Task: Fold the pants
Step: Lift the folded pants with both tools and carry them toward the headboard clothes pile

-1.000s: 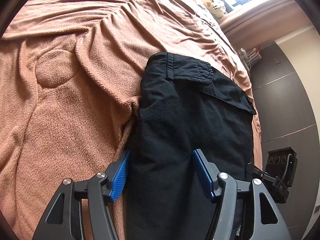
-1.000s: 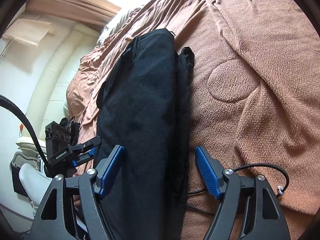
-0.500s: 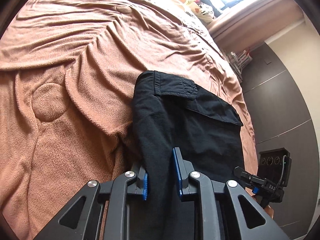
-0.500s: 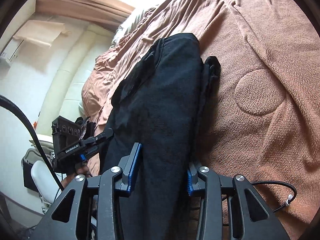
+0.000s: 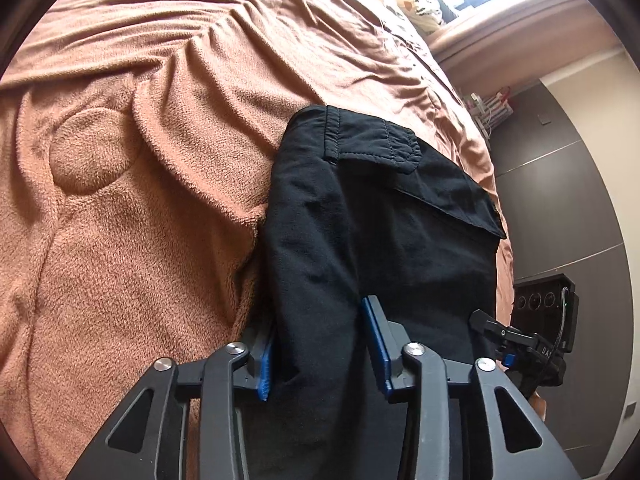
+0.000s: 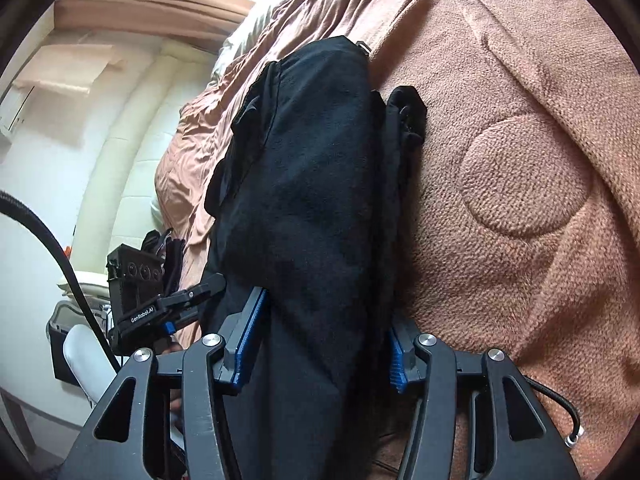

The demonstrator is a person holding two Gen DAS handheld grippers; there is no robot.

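Lying folded lengthwise on the blanket (image 5: 152, 208) of the bed, the pants (image 5: 372, 232) form a narrow black stack, pocket flap up, likely so a crosswise fold can follow. Left gripper (image 5: 324, 344): fingers partly apart and opening, a ridge of cloth standing between them; the left pad touches the cloth edge, the right pad looks clear. Right gripper (image 6: 320, 336): fingers also opening, straddling the near end of the pants (image 6: 308, 184), cloth filling the gap; whether the pads press is unclear. Both sit at the near end, probably releasing or regripping.
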